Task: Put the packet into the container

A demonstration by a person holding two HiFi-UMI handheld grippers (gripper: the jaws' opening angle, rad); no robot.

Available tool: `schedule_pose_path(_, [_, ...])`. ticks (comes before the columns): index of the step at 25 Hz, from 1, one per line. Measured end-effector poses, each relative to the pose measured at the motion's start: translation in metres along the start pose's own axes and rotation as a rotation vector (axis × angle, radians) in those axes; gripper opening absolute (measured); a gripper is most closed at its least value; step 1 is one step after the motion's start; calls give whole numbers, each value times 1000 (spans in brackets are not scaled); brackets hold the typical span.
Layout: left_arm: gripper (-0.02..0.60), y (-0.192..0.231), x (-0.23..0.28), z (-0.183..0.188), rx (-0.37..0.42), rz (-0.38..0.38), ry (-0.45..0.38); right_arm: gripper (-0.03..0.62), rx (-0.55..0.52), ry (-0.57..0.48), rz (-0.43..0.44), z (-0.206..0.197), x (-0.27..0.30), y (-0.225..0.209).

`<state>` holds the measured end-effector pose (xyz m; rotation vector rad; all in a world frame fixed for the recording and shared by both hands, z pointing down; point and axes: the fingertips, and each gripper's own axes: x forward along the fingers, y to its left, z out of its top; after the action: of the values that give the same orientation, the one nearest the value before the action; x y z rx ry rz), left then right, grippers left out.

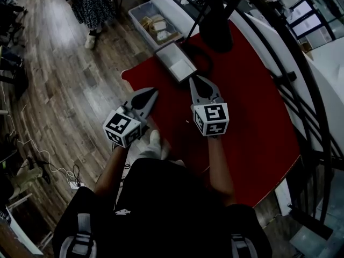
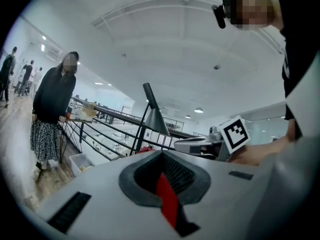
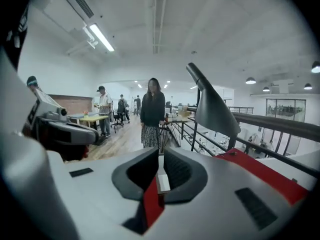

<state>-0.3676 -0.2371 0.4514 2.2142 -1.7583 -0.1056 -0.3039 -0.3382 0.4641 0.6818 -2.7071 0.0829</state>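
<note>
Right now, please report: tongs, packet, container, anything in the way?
Left tongs shut, right tongs shut, both empty. Container open, just ahead of right tongs; packet not in sight. Lamp stands beyond container.

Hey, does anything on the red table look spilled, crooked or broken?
Nothing stands out. The container sits upright by the red table's far-left edge, with nothing spilled around it.

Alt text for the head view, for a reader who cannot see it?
Seen from above, a person holds two tools over a red table: the right tool points at an open grey container, and the left tool hangs near the table's edge.
</note>
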Motion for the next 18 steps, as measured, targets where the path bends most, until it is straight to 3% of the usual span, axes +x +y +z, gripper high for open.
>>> schedule_pose_path(4, [9, -17, -7, 8, 37, -16, -9, 23, 48, -89, 38, 21, -42, 22])
schedule_pose_path(11, [9, -58, -21, 4, 23, -40, -7, 21, 65, -190, 97, 29, -105, 49])
schedule_pose_path(18, [9, -85, -28, 7, 55, -54, -13, 21, 81, -238, 109, 25, -138, 54])
